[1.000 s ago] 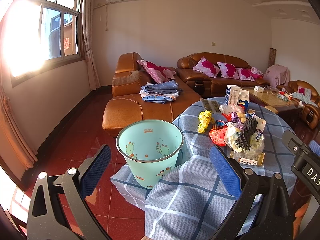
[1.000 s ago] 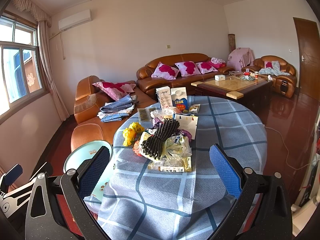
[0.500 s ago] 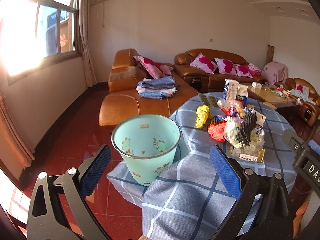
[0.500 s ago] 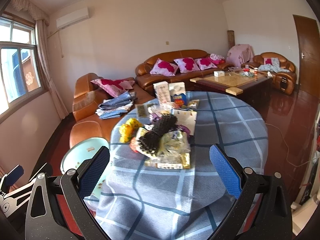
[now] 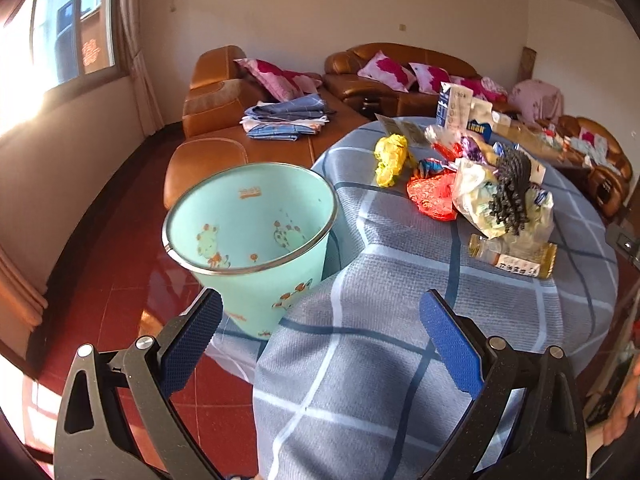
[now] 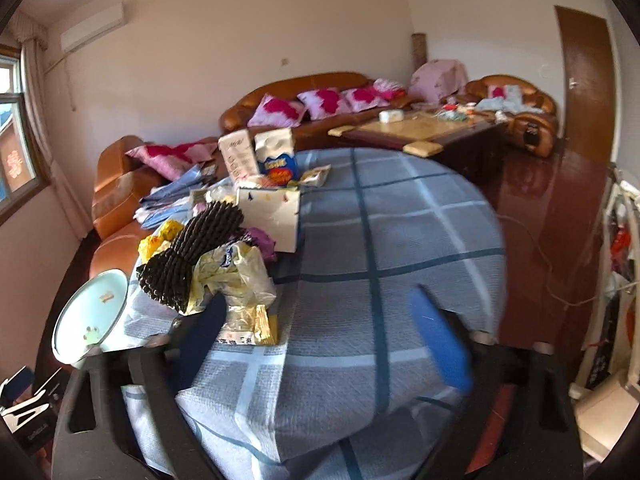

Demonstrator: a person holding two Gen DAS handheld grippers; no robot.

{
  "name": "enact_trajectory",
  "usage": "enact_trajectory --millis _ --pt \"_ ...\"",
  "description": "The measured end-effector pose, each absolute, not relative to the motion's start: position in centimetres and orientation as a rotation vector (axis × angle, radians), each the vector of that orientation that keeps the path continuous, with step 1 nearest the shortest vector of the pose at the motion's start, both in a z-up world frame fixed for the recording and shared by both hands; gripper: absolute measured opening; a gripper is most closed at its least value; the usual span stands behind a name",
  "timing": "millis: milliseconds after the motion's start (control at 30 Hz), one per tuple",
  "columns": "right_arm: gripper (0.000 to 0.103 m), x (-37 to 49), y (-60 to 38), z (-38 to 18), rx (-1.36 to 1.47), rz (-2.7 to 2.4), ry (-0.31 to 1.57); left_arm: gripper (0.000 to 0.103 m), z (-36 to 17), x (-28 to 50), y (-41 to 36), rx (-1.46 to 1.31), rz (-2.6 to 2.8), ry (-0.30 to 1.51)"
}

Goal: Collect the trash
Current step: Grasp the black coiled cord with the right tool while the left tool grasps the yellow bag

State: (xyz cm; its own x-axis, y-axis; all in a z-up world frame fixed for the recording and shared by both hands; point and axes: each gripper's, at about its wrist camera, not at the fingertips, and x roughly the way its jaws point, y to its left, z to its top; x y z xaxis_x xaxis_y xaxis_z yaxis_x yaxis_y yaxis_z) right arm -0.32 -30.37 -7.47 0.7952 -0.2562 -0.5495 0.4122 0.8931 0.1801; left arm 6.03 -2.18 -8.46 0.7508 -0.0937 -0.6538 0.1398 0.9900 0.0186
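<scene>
Change: both of my cameras sit closer to the table than a second ago, and the right view has swung toward the trash and blurred.
Trash pile point(image 5: 496, 196): heaped on the table's far left part, just beside the bin; crinkled clear and yellowish plastic bags point(image 6: 232, 280), a black knobbly bundle point(image 6: 192, 256) lying on top of them, a red crumpled wrapper point(image 5: 432, 196), a yellow crumpled bag point(image 5: 390, 154) and a flat gold-edged packet point(image 5: 516, 258) at the near edge of the heap.
Cartons: two upright milk boxes point(image 6: 256, 156) stand behind the pile, with a white open box point(image 6: 270, 216) tilted in front of them.
Bin point(image 5: 248, 240): I see a round, smooth mint-green plastic pail with a metal rim and small cartoon prints, standing on the floor against the hanging cloth; nothing shows inside it.
Table point(image 5: 400, 320): round, draped in a blue-grey woven cloth with dark and white checks.
Left gripper point(image 5: 320, 340): tongs spread wide and holding nothing, ribbed blue pads point(image 5: 452, 344), hovering over the near table edge between bin and pile.
Right gripper point(image 6: 320, 328): tongs apart and bare, smeared by motion, its left finger just beside the packet.
Room: brown leather sofas point(image 5: 400, 68) with pink cushions, folded blue cloth point(image 5: 288, 120) on one seat, glossy red floor tiles point(image 5: 120, 300).
</scene>
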Motion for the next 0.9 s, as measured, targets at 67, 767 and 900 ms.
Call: enact_trajectory --millis 67,767,900 --pt "0.077 1.1 -30.6 -8.0 0.307 -0.336 0.577 0.097 -8.8 6.9 -2.5 0.079 -0.130 0.713" --pt "0.021 14.2 -28.1 -7.1 0.399 -0.076 0.727 0.096 -7.1 20.9 -5.9 0.092 -0.170 0.709" --pt "0.021 13.4 -29.3 -4.4 0.398 -0.076 0.625 0.093 -7.4 23.7 -7.9 0.084 -0.219 0.722"
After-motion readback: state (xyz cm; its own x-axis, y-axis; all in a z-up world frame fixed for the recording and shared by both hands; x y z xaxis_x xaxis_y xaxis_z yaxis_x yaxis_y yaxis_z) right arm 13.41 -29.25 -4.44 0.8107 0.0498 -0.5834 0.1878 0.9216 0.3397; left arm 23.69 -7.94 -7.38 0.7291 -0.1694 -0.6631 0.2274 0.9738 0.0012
